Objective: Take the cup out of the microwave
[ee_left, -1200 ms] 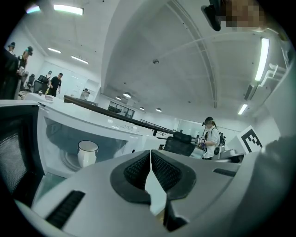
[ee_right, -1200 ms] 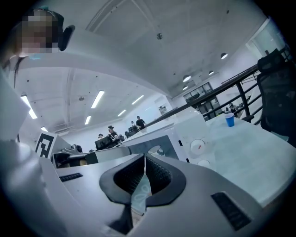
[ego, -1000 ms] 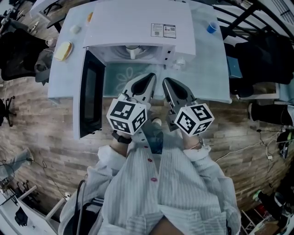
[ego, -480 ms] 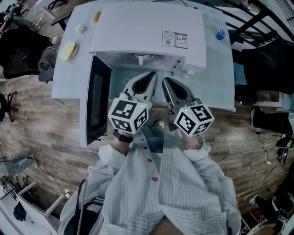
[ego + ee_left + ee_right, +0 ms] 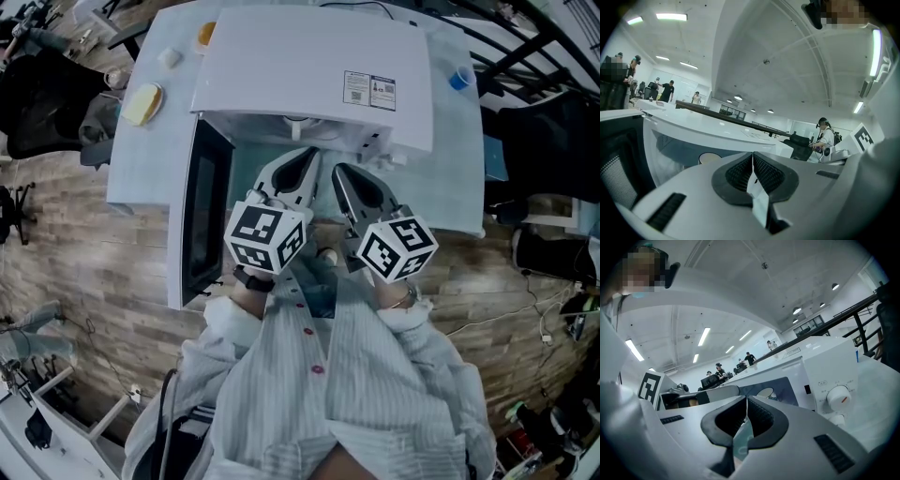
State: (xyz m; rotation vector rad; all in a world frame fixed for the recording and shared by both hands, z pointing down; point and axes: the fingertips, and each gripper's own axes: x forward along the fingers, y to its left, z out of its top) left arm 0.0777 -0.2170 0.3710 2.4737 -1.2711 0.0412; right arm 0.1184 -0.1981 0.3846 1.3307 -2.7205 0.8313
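A white microwave (image 5: 300,66) stands on a pale table (image 5: 141,173) with its door (image 5: 204,214) swung open to the left. Just inside the opening stands a white cup (image 5: 298,124), mostly hidden under the microwave's top; its rim (image 5: 708,158) shows in the left gripper view, and the cup (image 5: 765,392) is also visible in the right gripper view. My left gripper (image 5: 308,157) and right gripper (image 5: 338,172) hover side by side in front of the opening, a short way from the cup. Both are shut with nothing between the jaws.
The microwave's control knob (image 5: 839,397) sits right of the opening. On the table are a yellow item (image 5: 142,103) at the left, an orange item (image 5: 206,35) at the back and a blue cup (image 5: 460,78) at the right. Dark chairs stand on both sides.
Both grippers, still shut, have come closer to the microwave opening; the microwave sits lower and nearer in the head view.
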